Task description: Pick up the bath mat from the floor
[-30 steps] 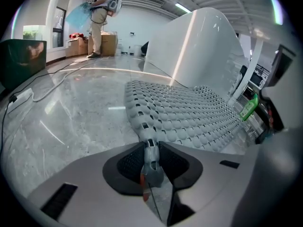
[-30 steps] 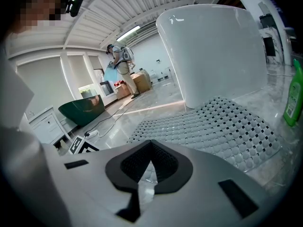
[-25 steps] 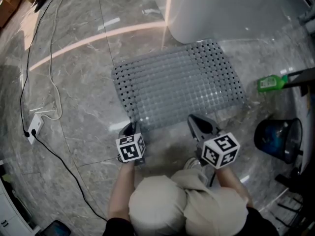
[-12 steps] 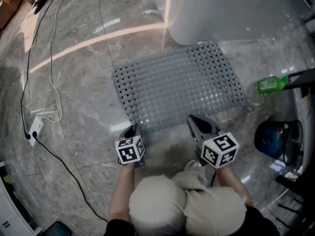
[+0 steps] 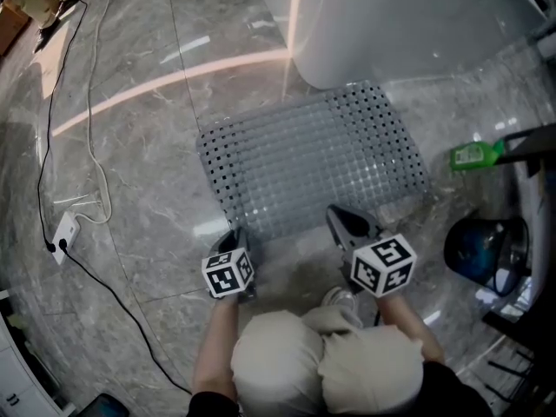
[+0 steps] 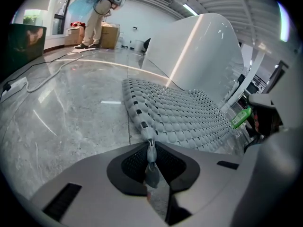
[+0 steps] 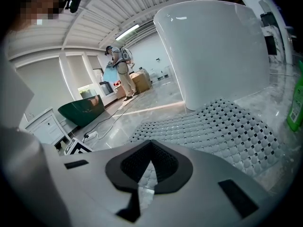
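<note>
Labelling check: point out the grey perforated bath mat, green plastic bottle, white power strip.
grey perforated bath mat [image 5: 313, 159], head view, centre.
green plastic bottle [image 5: 473, 155], head view, body.
white power strip [image 5: 62, 230], head view, casing.

Bath mat: far edge runs under the white tub, out of sight. Near-left corner is buried between the left gripper fingers. Tub is cut off at the top edge. Green bottle is half lost at the right edge. Distant person is too small for detail.
</note>
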Demonstrator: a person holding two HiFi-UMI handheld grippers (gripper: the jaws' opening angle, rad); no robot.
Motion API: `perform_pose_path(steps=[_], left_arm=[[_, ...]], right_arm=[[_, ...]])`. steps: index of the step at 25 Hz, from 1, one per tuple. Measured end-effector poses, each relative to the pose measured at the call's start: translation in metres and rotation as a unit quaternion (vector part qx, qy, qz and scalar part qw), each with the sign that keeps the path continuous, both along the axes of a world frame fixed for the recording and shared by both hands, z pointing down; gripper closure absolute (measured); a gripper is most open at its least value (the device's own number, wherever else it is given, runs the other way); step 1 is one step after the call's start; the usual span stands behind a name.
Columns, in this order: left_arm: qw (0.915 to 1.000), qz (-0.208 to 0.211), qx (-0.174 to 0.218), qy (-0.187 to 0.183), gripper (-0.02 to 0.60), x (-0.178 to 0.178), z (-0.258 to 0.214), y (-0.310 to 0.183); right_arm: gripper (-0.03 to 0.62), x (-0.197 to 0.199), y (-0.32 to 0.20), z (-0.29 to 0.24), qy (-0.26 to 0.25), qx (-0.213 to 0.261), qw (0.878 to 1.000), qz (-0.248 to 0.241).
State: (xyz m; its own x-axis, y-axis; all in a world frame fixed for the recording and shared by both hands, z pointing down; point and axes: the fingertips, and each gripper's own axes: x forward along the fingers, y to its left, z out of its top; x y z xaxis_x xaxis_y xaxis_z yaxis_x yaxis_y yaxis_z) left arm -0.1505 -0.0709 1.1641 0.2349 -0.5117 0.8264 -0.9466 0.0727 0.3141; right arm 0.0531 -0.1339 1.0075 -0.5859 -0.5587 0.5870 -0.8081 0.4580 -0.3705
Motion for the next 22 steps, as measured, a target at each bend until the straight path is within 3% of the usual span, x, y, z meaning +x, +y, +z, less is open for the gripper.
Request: perform_pose_path(steps=[10, 22], left_arm=[[0.9991, 0.001, -0.013, 0.04, 0.541, 0.021, -0.057, -0.004], [0.9953, 0.033, -0.035, 0.084, 0.543, 0.077, -0.191, 0.022]], right_arm=[[0.582, 0.017, -0.014, -0.048, 0.01, -0.025, 1.0, 0.015], [0.582, 0.036, 0.012, -0.164, 0.028, -0.067, 0.997, 0.028]])
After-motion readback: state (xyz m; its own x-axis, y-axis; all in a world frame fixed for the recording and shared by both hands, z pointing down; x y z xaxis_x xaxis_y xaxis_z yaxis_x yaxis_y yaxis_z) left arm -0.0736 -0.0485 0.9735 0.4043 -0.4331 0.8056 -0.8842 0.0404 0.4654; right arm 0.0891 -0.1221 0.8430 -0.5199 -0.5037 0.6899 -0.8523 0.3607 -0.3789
